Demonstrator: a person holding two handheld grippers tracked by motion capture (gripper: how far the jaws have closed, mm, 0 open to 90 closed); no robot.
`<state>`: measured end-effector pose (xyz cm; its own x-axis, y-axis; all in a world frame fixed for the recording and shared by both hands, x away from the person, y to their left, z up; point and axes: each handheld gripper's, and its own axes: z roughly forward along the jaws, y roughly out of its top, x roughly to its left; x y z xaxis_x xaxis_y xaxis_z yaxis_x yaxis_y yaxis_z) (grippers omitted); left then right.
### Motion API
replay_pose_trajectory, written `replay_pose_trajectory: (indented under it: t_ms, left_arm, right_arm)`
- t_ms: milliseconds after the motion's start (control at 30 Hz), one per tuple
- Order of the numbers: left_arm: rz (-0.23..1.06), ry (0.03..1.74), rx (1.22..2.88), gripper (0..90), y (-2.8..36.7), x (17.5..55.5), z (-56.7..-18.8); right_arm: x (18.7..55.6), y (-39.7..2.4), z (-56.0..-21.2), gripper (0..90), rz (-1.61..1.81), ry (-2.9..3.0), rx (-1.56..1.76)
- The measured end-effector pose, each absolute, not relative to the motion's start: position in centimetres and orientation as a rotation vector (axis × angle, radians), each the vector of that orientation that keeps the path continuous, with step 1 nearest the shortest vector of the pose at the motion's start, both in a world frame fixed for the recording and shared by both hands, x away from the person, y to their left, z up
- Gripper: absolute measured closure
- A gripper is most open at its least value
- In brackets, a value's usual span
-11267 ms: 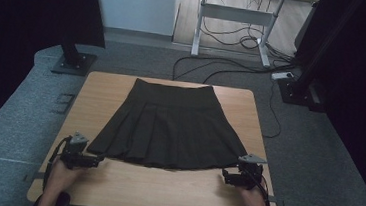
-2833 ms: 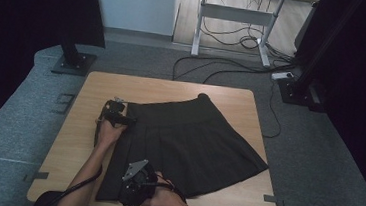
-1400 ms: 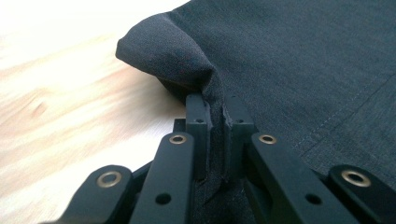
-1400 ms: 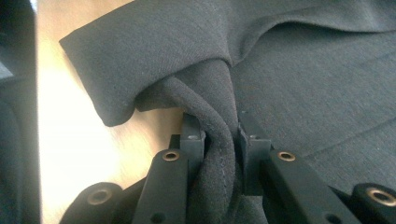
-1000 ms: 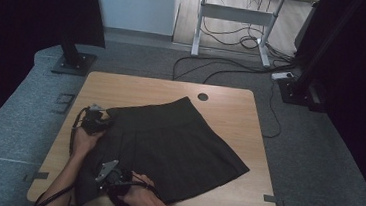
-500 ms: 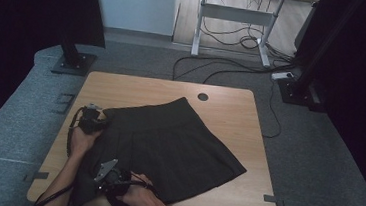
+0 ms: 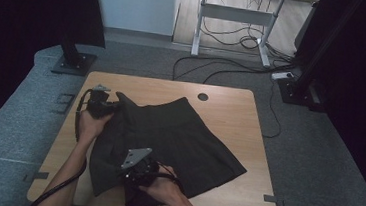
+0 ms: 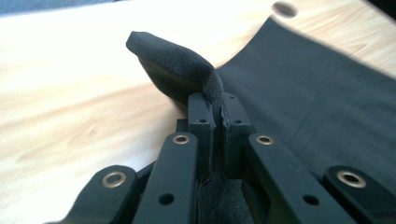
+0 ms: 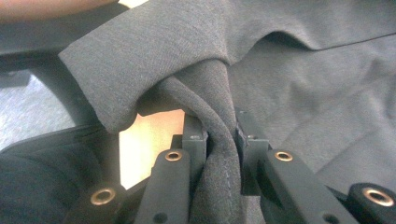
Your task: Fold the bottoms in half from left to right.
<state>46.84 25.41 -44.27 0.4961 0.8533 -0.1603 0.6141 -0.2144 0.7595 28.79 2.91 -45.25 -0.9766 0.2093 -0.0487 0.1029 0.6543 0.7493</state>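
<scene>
Dark skirt (image 7: pixel 178 132) pinched between each claw's jaws, left (image 8: pixel 218 119) and right (image 9: pixel 219 135).

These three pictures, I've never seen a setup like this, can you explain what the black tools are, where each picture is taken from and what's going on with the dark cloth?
A person sits at a wooden table and works with two tools, one in each hand. Each is a hand-held gripper: a two-jaw clamp with a small camera on it.

The wide picture comes from a fixed camera above the table. The two close-ups look along each tool's own black jaws.

On the table lies a dark skirt. The left hand-held gripper is shut on its far corner, near the waistband. The right hand-held gripper is shut on a bunch of fabric at the near edge. Both pinched parts are lifted off the wood.
</scene>
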Motion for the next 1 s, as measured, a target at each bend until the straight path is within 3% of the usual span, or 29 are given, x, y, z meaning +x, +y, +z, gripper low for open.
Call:
replay_pose_trajectory:
  t_ms: [633, 1000]
  left_arm:
    - [0.385, 1.045, 1.899, 84.8, 17.1, 49.4, -38.6]
    - [0.427, 0.911, 1.975, 84.6, 11.1, 51.0, -38.1]
  right_arm:
    - [28.9, -8.8, -40.9, 77.4, 1.241, 2.502, 0.478]
    - [28.5, -12.8, -41.2, 77.3, 1.231, 2.428, 0.592]
